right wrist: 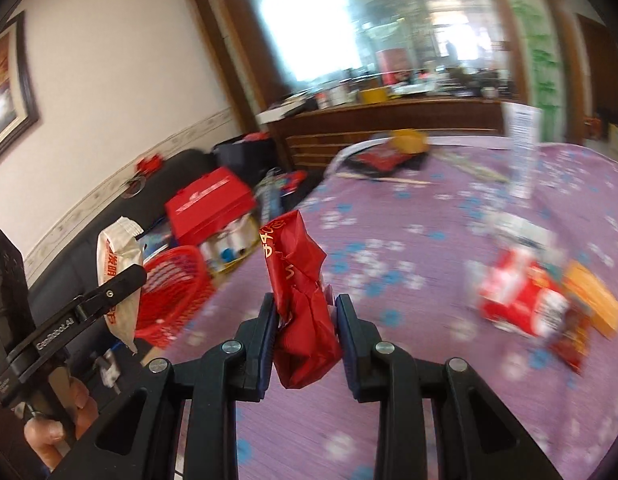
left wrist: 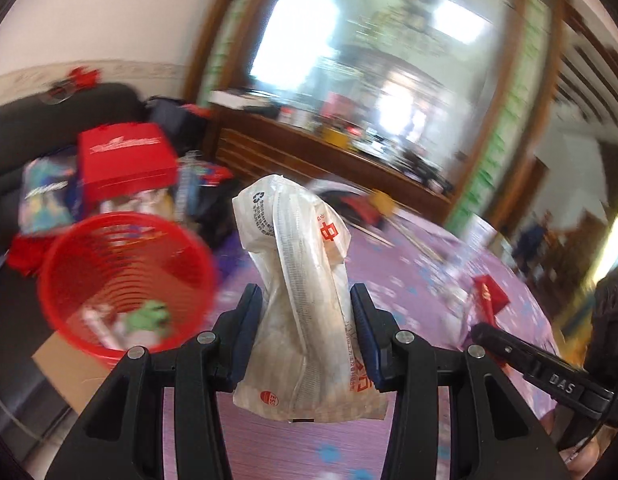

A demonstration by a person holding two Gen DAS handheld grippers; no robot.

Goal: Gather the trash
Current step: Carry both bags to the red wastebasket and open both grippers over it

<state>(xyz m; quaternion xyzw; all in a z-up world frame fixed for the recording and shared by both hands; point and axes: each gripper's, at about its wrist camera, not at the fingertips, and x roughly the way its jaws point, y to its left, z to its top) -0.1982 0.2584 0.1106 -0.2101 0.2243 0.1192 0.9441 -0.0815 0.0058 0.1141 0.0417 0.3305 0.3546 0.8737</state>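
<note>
My left gripper (left wrist: 307,300) is shut on a white plastic wrapper (left wrist: 305,292) with red print, held upright above the purple flowered tablecloth (left wrist: 409,280). The red mesh trash basket (left wrist: 125,280) stands just left of it beside the table, with some trash inside. My right gripper (right wrist: 305,308) is shut on a crumpled red wrapper (right wrist: 301,304) above the tablecloth (right wrist: 429,360). In the right wrist view the left gripper (right wrist: 121,280) with its white wrapper (right wrist: 119,276) is at the left, next to the basket (right wrist: 177,292).
More trash lies on the table: red and orange packets (right wrist: 541,304) at the right, a red bag and yellow box (right wrist: 393,152) at the far edge. A red box (left wrist: 127,156) and bags sit on a dark sofa (left wrist: 49,120) behind the basket.
</note>
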